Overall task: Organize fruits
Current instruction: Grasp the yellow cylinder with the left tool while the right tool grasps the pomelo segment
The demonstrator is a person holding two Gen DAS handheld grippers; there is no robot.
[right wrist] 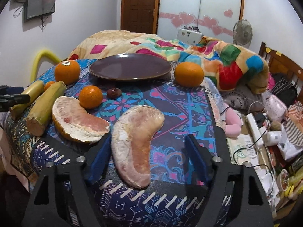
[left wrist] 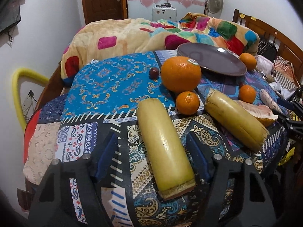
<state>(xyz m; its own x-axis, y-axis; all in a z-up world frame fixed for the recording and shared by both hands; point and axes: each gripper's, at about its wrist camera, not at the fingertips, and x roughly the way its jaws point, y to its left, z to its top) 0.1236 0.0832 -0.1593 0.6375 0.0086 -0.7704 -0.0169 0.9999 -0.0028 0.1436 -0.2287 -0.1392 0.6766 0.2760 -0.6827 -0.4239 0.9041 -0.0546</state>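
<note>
My left gripper (left wrist: 153,155) is open, its blue pads on either side of a yellow cane piece (left wrist: 164,143) lying on the patterned cloth. A second cane piece (left wrist: 236,119), a large orange (left wrist: 180,73), small oranges (left wrist: 187,103) (left wrist: 246,93) and a dark small fruit (left wrist: 154,73) lie beyond. My right gripper (right wrist: 147,157) is open around a peeled pomelo segment (right wrist: 136,138). Another pomelo piece in its rind (right wrist: 79,121) lies to the left. An empty brown plate (right wrist: 130,66) stands at the back, also in the left wrist view (left wrist: 212,58).
A colourful blanket (right wrist: 208,56) is piled on the bed behind the table. Another orange (right wrist: 189,73) sits right of the plate, a dark small fruit (right wrist: 114,92) in front of it. Cables and clutter (right wrist: 265,132) lie off the table's right edge. A yellow tube (left wrist: 17,94) stands at left.
</note>
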